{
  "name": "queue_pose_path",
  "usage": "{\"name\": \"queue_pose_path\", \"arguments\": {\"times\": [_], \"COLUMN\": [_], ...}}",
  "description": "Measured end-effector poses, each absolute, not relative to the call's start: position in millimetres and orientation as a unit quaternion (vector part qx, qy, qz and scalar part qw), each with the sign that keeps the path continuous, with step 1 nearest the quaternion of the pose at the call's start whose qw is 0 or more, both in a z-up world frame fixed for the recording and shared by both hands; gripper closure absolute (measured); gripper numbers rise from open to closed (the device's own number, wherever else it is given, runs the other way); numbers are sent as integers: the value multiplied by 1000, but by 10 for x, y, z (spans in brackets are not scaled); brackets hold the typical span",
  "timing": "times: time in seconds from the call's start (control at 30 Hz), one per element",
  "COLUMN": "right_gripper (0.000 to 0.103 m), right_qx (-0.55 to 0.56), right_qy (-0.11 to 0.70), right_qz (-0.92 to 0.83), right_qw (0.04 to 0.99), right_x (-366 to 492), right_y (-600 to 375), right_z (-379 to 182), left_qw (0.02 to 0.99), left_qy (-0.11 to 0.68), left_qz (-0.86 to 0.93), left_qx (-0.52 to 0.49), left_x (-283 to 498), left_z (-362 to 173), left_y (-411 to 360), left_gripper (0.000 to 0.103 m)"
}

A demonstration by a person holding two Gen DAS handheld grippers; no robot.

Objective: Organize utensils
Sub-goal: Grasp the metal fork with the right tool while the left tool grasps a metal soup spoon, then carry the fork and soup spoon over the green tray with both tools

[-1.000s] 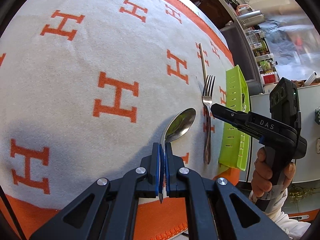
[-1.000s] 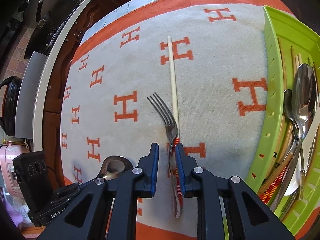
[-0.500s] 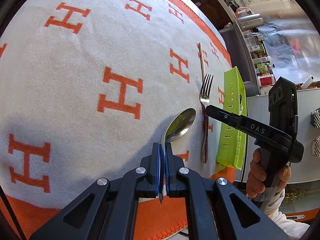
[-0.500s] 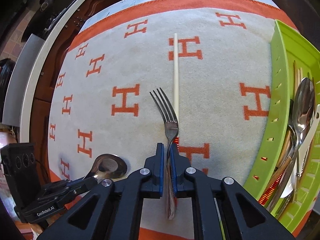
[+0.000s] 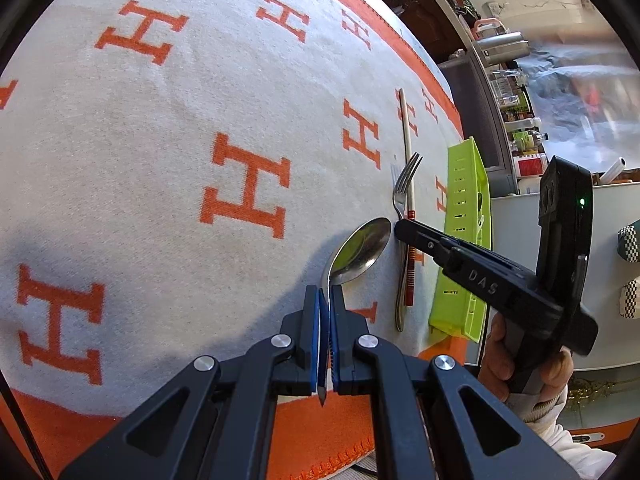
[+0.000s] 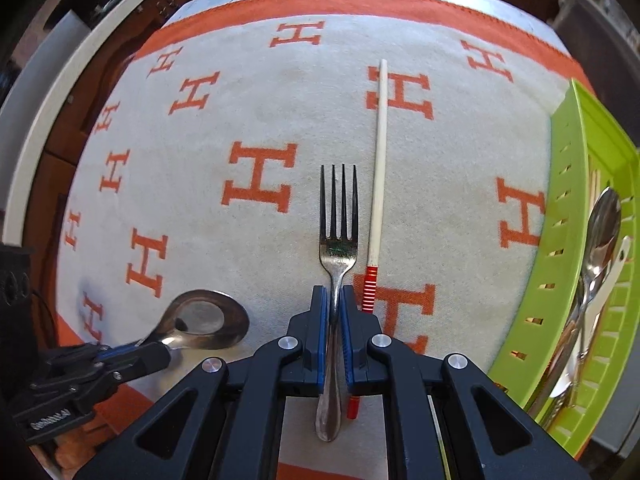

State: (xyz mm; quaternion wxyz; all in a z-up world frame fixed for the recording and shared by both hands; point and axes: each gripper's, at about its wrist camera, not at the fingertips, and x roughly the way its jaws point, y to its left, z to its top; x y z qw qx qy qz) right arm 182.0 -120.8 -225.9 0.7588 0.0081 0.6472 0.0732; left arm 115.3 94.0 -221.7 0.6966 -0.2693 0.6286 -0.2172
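My left gripper (image 5: 329, 300) is shut on the handle of a steel spoon (image 5: 362, 250), bowl pointing away over the cloth; it also shows in the right wrist view (image 6: 204, 320). My right gripper (image 6: 334, 300) is shut on the handle of a steel fork (image 6: 338, 220), tines pointing away, seen too in the left wrist view (image 5: 404, 188). A white chopstick with a red striped end (image 6: 378, 168) lies just right of the fork. A lime green tray (image 6: 568, 248) at the right holds several spoons and chopsticks.
A white blanket with orange H letters and an orange border (image 5: 160, 140) covers the table. The tray's side (image 5: 464, 216) stands at the blanket's right edge. A kitchen counter with bottles and a kettle (image 5: 504, 48) lies beyond.
My right gripper has closed on the fork handle and raised it, so the fork now points straight ahead. My left gripper stays shut on the spoon.
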Motion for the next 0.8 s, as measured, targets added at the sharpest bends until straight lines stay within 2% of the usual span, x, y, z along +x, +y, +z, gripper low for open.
{"name": "queue_pose_path", "arguments": {"times": [0.1,0.33,0.5,0.8], "right_gripper": [99,100,100,100], "right_qx": [1,96,141,204], "right_qy": [636,616,586,528], "right_qz": [76,109,113,57], "right_qw": [768,774,790,822], "right_x": [1777,1647,1520,1107], "right_y": [-1186,-1516,-1782,-2695], "right_z": [-2240,-2115,-1819,-1331], "left_qw": [703,716,718,726], "left_qy": [624,607,603,585], "left_qz": [-209,-212,-222,-265], "left_qx": [-271,-274,-267,-246], "left_x": [1147,1165,1189,1337], "left_z": [-2177,-1992,-1855,-1445], "left_y": [935,913,778,91], "left_gripper": [101,101,101,101]}}
